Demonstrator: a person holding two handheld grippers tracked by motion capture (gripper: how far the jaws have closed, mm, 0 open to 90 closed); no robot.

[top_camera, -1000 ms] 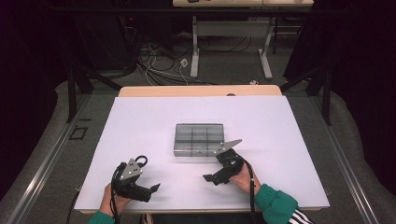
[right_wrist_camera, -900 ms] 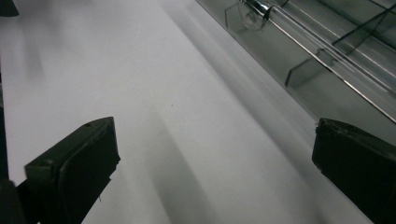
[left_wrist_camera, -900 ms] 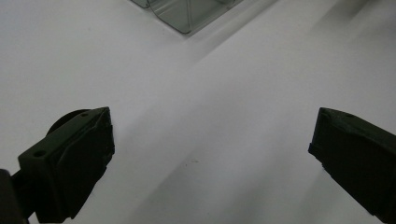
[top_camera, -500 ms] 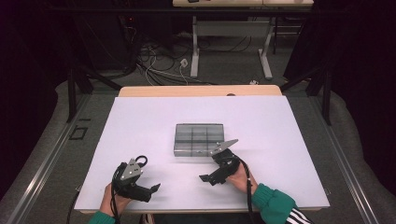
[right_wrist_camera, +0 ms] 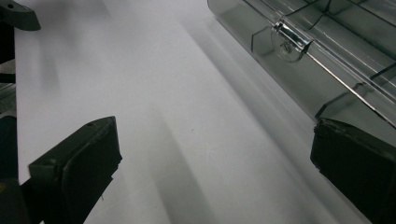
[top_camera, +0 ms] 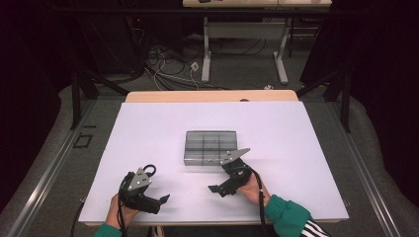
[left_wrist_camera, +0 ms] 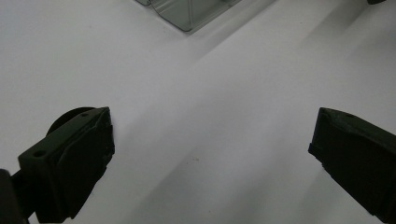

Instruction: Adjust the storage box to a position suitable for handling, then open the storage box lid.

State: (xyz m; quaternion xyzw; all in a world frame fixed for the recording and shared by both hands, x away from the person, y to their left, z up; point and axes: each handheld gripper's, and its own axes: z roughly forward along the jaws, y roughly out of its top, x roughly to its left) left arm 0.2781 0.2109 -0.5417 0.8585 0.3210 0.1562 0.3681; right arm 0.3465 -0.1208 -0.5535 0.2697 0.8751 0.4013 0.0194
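A clear grey plastic compartment box [top_camera: 211, 146] lies shut in the middle of the white table [top_camera: 296, 133]. My right gripper [top_camera: 223, 179] hovers just in front of the box's near right corner, open with nothing between its jaws. In the right gripper view the box's front wall [right_wrist_camera: 327, 70] and its clear latch [right_wrist_camera: 287, 42] sit just beyond the open right gripper [right_wrist_camera: 212, 149]. My left gripper [top_camera: 156, 199] rests near the table's front left edge, open and empty. In the left gripper view the left gripper [left_wrist_camera: 210, 140] stands wide over bare table, with a box corner [left_wrist_camera: 187, 11] far ahead.
The table's front edge [top_camera: 207, 221] runs close under both hands. Beyond the far edge are a wooden strip [top_camera: 212, 96], desk legs [top_camera: 206, 54] and loose cables [top_camera: 163, 64] on the floor. A tip of the left gripper [right_wrist_camera: 16, 16] appears in the right gripper view.
My right gripper has drifted slightly to the left in front of the box. The left gripper and the box have stayed put.
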